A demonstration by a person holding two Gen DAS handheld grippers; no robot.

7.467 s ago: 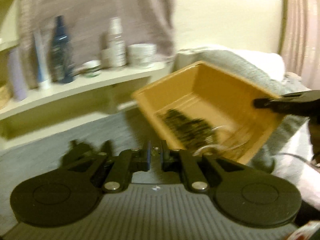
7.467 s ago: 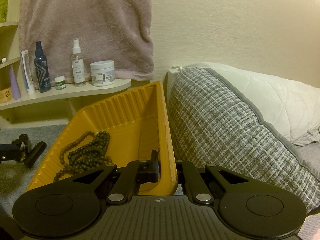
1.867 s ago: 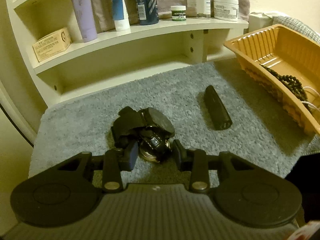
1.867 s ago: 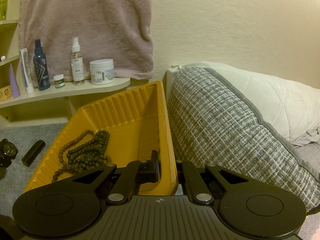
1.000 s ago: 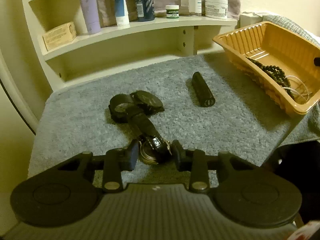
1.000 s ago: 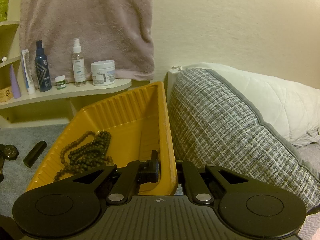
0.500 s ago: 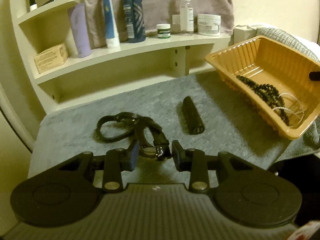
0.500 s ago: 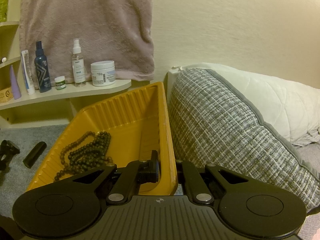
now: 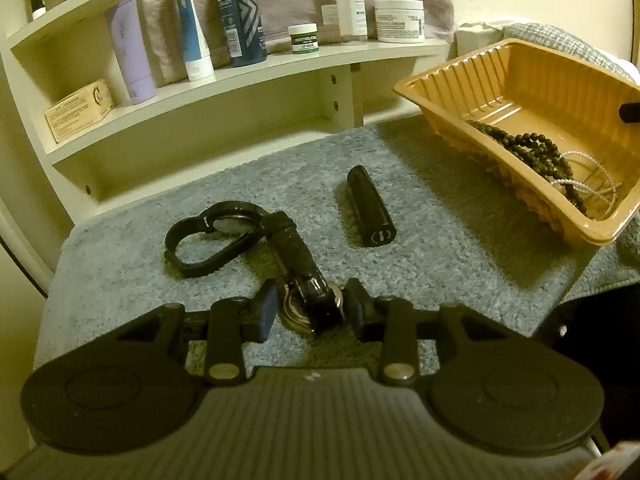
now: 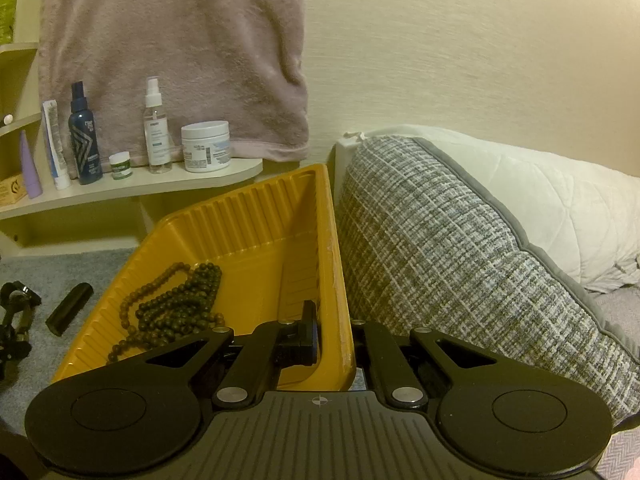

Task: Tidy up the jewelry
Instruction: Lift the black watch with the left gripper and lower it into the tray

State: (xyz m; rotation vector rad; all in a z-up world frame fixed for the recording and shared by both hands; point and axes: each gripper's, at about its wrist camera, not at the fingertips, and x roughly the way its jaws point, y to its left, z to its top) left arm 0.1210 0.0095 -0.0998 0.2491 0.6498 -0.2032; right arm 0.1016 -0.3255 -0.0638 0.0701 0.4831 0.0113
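Observation:
A black wristwatch (image 9: 316, 296) lies on the grey towel (image 9: 440, 240), its strap stretched away toward a loop. My left gripper (image 9: 310, 312) straddles the watch case; its jaws are opening and a thin gap shows beside the left pad. The yellow ribbed tray (image 10: 240, 232) holds a dark bead necklace (image 10: 176, 304) and a thin pale chain (image 9: 592, 184). My right gripper (image 10: 336, 340) is shut on the tray's right wall, one finger inside and one outside. In the left wrist view the tray (image 9: 440, 92) sits at the right.
A black cylinder (image 9: 368, 212) lies on the towel between watch and tray. A white shelf (image 9: 240, 76) behind carries bottles, tubes, jars and a small box. A grey woven cushion (image 10: 440, 260) and a white pillow press against the tray's right side.
The left gripper has drawn back with the watch, and the coiled strap has been pulled out straight. Its jaws now stand a little wider. The right gripper and tray have not moved.

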